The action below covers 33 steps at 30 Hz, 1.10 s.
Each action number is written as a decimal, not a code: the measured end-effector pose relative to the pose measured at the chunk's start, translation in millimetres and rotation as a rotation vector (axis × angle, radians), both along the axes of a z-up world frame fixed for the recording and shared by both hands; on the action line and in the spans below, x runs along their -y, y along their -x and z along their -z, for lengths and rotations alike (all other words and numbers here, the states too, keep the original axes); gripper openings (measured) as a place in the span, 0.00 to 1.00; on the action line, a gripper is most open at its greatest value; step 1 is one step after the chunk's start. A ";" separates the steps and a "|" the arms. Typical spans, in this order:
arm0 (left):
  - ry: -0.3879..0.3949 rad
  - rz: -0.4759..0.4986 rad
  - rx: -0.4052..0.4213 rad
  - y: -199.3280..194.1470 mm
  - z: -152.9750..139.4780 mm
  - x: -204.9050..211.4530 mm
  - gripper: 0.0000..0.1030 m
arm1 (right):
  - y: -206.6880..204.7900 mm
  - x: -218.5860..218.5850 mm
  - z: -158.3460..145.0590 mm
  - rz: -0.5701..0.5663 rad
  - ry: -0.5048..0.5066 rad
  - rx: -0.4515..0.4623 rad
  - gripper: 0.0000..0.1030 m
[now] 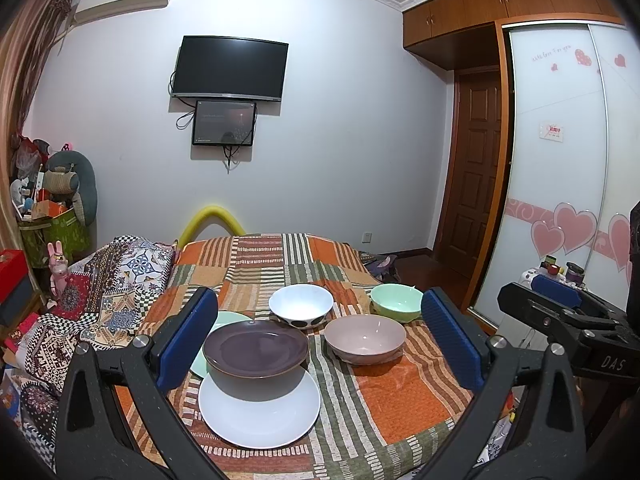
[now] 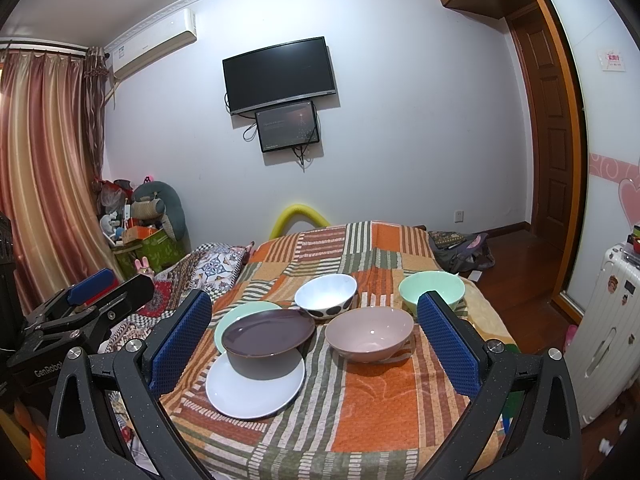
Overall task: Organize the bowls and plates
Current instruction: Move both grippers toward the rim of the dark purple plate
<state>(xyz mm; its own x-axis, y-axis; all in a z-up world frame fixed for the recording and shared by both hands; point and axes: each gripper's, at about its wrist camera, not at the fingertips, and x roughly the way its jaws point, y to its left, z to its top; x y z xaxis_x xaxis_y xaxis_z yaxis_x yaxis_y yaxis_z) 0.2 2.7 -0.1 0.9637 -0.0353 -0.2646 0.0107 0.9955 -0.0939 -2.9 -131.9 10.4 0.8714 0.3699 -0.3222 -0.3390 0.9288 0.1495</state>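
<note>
Presently on the bed's patchwork cover: three plates, three bowls.
- Purple plate, propped on the far edge of the white plate and overlapping the mint plate behind it.
- White bowl with black dots, behind the plates.
- Pink bowl, right of the purple plate, apart from it.
- Mint bowl, farthest right, just behind the pink bowl.
- Left tongs: spread wide, empty, hovering short of the crockery.
- Right tongs: likewise spread wide, empty, touching nothing.
</note>
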 end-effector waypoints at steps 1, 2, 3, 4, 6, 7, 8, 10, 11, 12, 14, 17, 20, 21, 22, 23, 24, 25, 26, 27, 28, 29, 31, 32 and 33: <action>-0.001 0.000 -0.001 -0.1 0.2 0.0 1.00 | 0.0 -0.3 0.2 0.000 0.001 -0.001 0.99; -0.003 0.000 -0.002 -0.6 0.4 0.0 1.00 | -0.1 -0.6 0.4 0.000 0.002 -0.002 0.99; -0.005 0.000 -0.004 -1.0 0.8 0.0 1.00 | -0.1 -0.8 0.6 -0.001 0.002 -0.003 0.99; -0.006 -0.002 -0.006 -1.8 1.4 0.0 1.00 | -0.2 -1.1 1.0 -0.002 0.001 -0.005 0.99; -0.007 -0.003 -0.020 -5.2 3.3 -0.3 1.00 | -1.1 -1.3 1.6 -0.006 0.002 -0.012 0.99; -0.006 -0.002 -0.032 -7.4 5.2 -1.0 1.00 | -3.4 -2.7 3.1 -0.009 0.004 -0.020 0.99; -0.007 -0.004 -0.045 -10.7 6.9 -1.8 1.00 | -5.5 -6.2 6.1 -0.010 0.005 -0.026 0.99; -0.008 -0.019 -0.068 -16.0 12.1 -4.3 1.00 | -9.8 -7.6 12.3 -0.009 0.012 -0.045 0.99; -0.012 -0.028 -0.079 -19.0 15.3 -5.4 1.00 | -12.8 -9.5 14.5 -0.009 0.014 -0.056 0.99; -0.016 -0.037 -0.091 -22.0 19.0 -7.9 1.00 | -14.3 -9.1 18.7 -0.009 0.015 -0.067 0.99; -0.022 -0.052 -0.119 -29.4 26.6 -12.3 1.00 | -21.9 -12.0 28.2 -0.013 0.021 -0.103 0.99; -0.021 -0.060 -0.156 -39.8 40.0 -21.3 1.00 | -31.8 -16.5 38.5 -0.030 0.022 -0.146 0.99; -0.026 -0.083 -0.189 -51.0 53.3 -33.0 1.00 | -41.7 -21.3 49.1 -0.038 0.031 -0.192 0.97; -0.027 -0.091 -0.198 -54.2 57.3 -37.3 1.00 | -44.8 -23.0 51.8 -0.037 0.035 -0.203 0.92; -0.026 -0.101 -0.210 -58.7 62.1 -42.9 1.00 | -48.4 -25.0 55.4 -0.039 0.043 -0.220 0.87; -0.023 -0.108 -0.220 -61.4 66.1 -48.5 1.00 | -52.5 -26.9 59.0 -0.044 0.051 -0.239 0.85; -0.019 -0.114 -0.228 -65.1 69.4 -54.0 1.00 | -57.0 -27.7 61.6 -0.046 0.055 -0.254 0.82; -0.012 -0.124 -0.236 -69.5 73.4 -61.5 1.00 | -62.1 -29.8 65.2 -0.047 0.061 -0.272 0.79; -0.007 -0.132 -0.243 -72.9 76.8 -68.5 1.00 | -66.3 -32.1 68.3 -0.051 0.064 -0.287 0.77; 0.000 -0.140 -0.251 -77.4 80.6 -76.9 1.00 | -71.4 -35.0 70.6 -0.054 0.066 -0.300 0.74; 0.010 -0.147 -0.263 -82.7 84.6 -85.6 1.00 | -76.0 -37.6 73.5 -0.058 0.069 -0.317 0.73; 0.018 -0.153 -0.272 -85.4 87.3 -91.7 1.00 | -80.2 -40.8 76.4 -0.063 0.074 -0.331 0.70; 0.036 -0.164 -0.294 -93.9 94.5 -106.2 0.99 | -87.6 -49.9 80.7 -0.065 0.098 -0.344 0.65; 0.044 -0.171 -0.306 -99.2 98.8 -114.4 0.99 | -90.9 -53.5 82.7 -0.066 0.110 -0.347 0.65; 0.045 -0.178 -0.315 -102.0 101.8 -117.1 0.99 | -94.7 -57.5 84.7 -0.068 0.122 -0.349 0.65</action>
